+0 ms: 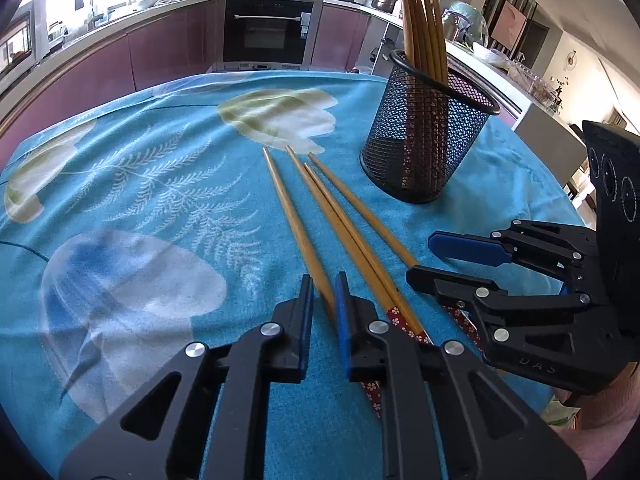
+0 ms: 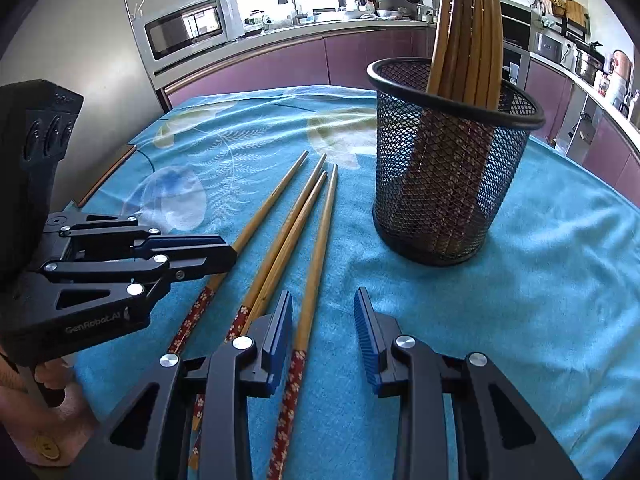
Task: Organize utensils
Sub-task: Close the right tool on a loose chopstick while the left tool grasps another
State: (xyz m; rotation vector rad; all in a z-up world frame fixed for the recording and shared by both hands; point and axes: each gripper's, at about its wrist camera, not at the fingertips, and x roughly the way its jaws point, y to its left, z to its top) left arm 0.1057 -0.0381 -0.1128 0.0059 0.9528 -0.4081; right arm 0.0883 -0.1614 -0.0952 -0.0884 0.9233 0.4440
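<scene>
The left hand-held gripper (image 1: 322,296) is clamped on the leftmost slim wooden chopstick (image 1: 294,224), though the contact is partly hidden. The right hand-held gripper (image 2: 323,312) stands apart around the rightmost chopstick (image 2: 318,248). All four lie left of the black mesh cup (image 2: 448,184): light, stiff, slippery; grip near the patterned ends.

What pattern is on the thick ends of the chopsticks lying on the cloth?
Dark red with small pale flowers on the chopsticks, clearest in the right wrist view.

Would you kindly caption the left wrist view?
Left tongs shut on the leftmost chopstick near a mesh holder.
</scene>
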